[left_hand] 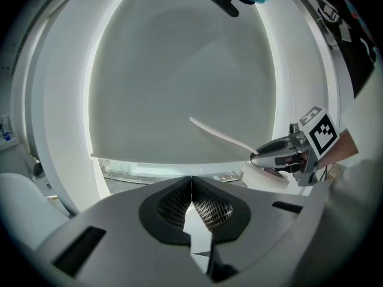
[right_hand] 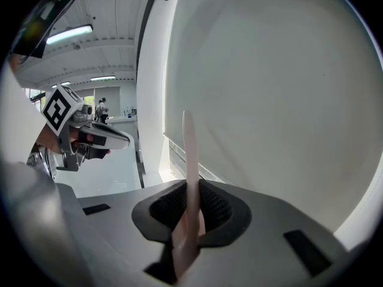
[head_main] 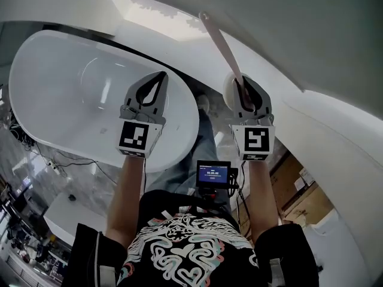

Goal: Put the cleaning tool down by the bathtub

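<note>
Just right of the bathtub [head_main: 60, 88], the right gripper [head_main: 244, 91] clamps the cleaning tool [head_main: 219, 43], whose handle points straight ahead, while the left gripper [head_main: 158, 79] is closed on nothing.

Looking along my left gripper [left_hand: 191, 183], I see its jaws pressed together with nothing between them, while at the right my right gripper [left_hand: 256, 156], with its marker cube [left_hand: 321, 130], clamps one end of the pale cleaning tool [left_hand: 220, 136], which slants up-left.
</note>
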Tool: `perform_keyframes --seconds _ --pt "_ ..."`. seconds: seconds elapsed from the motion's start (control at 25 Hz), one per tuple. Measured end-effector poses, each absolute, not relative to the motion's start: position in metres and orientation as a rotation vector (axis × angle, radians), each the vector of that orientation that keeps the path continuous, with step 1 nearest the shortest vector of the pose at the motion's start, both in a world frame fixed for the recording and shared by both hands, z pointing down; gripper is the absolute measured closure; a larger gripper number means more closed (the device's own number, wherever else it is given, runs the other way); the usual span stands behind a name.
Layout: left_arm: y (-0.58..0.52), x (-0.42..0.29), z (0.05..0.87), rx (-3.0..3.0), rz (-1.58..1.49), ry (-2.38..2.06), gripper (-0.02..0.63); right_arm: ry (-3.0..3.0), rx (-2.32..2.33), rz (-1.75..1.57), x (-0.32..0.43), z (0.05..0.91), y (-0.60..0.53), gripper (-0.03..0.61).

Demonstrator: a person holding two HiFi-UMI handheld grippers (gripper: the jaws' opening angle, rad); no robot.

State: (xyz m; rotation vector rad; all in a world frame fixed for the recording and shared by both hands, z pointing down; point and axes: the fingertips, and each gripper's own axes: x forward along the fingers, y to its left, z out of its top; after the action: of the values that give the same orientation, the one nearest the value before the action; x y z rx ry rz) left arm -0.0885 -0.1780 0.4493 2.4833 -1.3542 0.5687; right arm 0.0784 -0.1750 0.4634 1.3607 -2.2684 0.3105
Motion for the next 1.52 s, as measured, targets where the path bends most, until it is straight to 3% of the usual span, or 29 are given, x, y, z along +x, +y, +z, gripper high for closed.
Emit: perform_keyframes --seconds 1.52 --pt "-0.216 -0.079 0.613 2.388 0.649 -1.308 0.597 -2.177 1.202 0.365 0.081 0.638 -0.201 0.506"
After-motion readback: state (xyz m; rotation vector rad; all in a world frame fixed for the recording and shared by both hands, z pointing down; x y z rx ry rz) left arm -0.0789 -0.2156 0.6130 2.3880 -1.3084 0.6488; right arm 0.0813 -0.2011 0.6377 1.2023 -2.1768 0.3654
